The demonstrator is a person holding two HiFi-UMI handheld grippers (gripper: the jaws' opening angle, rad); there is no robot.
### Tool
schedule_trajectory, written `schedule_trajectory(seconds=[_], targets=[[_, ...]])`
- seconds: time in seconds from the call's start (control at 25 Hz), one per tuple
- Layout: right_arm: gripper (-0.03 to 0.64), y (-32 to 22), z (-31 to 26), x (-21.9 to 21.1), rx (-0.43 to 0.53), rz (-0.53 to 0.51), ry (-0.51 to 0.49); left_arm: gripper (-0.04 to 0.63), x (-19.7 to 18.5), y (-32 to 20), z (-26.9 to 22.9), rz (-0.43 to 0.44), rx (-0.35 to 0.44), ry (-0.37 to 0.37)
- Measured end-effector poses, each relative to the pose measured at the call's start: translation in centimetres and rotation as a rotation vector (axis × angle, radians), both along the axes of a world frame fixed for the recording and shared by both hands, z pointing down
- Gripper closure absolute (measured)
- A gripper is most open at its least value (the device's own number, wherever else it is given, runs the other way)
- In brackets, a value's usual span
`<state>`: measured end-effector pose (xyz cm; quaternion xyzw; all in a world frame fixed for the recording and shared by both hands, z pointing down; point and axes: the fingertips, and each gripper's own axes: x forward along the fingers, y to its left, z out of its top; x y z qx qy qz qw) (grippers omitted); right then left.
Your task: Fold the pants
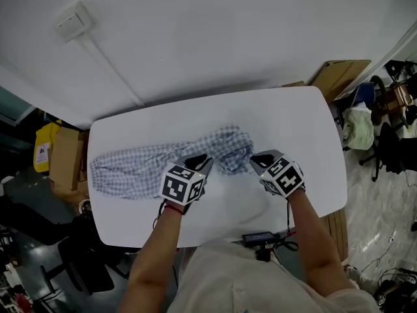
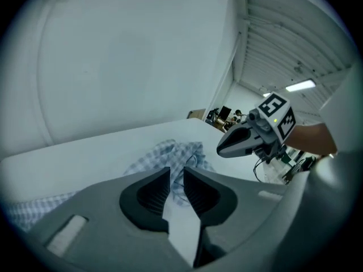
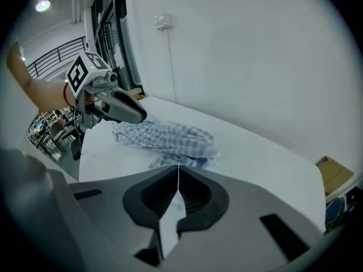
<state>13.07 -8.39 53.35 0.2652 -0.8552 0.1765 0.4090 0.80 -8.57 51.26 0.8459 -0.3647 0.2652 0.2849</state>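
The pants lie across the table, long axis running from 9 o'clock to the middle, where the cloth bunches up. My left gripper hangs at the near edge of that bunch, its fingers a narrow slit apart with nothing in them. My right gripper is just beside the bunch at its 3 o'clock, fingers pressed together, empty. I judge the left nearer the cloth. Nothing blocks the way: a black box lies at the table's 6 o'clock edge, and cardboard boxes stand off the table at 9.
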Motion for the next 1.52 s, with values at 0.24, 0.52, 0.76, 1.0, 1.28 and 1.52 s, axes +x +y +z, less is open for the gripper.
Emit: schedule_trajectory(seconds=[0.24,0.52,0.76,1.0,1.28,1.52], targets=[[0.558,0.5,2.3,2.7,-0.074,0.066,-0.012,0.438,3.8,-1.0,3.8,0.167,0.061,-0.274],[0.491,0.6,3.7,3.2,-0.131,0.105,-0.042,0.413,4.2,-2.7,8.3,0.245,0.069,-0.566],[0.491,0.0,3.9,3.6,-0.136,0.129,-0.067,0.413,3.8,-3.3,10.6,0.252,0.067,-0.673],[0.491,-0.6,3.4,3.8,-0.137,0.139,-0.085,0.548,3.3,-3.6,11.3,0.238,0.022,-0.668],[0.361,0.3,4.0,2.6,-0.178,0.123,-0.109,0.561,1.8,-2.6,4.9,0.137,-0.035,-0.404],[0.319,1.5,5.5,0.4,-0.192,0.178,-0.138,0.561,-1.6,-2.2,-0.4,0.0,0.011,-0.278]])
